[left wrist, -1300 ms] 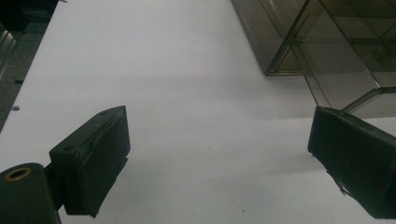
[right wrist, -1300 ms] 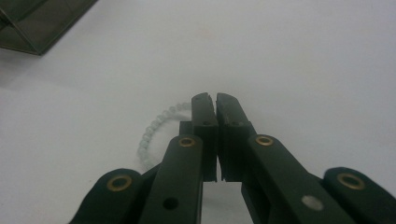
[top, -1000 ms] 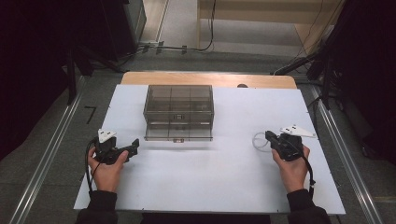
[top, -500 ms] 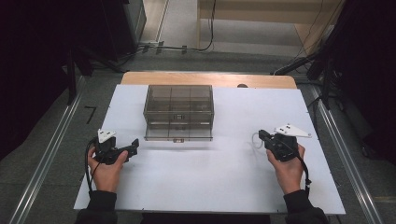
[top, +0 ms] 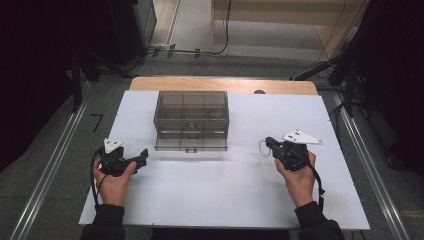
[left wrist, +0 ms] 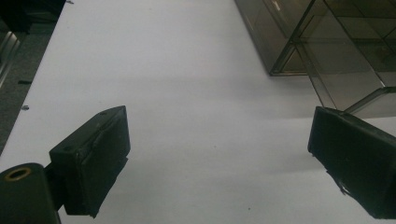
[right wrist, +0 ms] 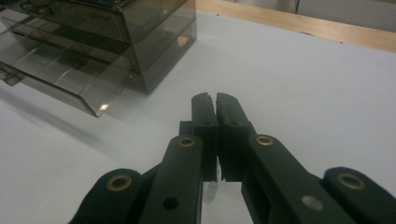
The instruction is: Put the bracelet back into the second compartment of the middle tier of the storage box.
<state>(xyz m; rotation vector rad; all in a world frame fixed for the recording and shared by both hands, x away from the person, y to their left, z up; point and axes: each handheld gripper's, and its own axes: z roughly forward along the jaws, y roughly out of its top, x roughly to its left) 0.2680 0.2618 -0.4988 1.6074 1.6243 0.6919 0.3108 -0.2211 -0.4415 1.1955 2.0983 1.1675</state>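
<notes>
White table: right hand-held gripper shifted left.

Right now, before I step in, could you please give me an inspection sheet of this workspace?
Surface: white board on a wooden table, bare in front.
Job's things: smoky clear drawer box, bottom drawer pulled out; clear ring at the right jaws.
Clutter: nothing seen.
Grippers: left hand-held gripper open, near the box's left front corner; right hand-held gripper shut on the ring.
Cables: one trailing from each gripper; floor cables behind the table.
Surroundings: grey floor, metal rails, dark equipment.
</notes>
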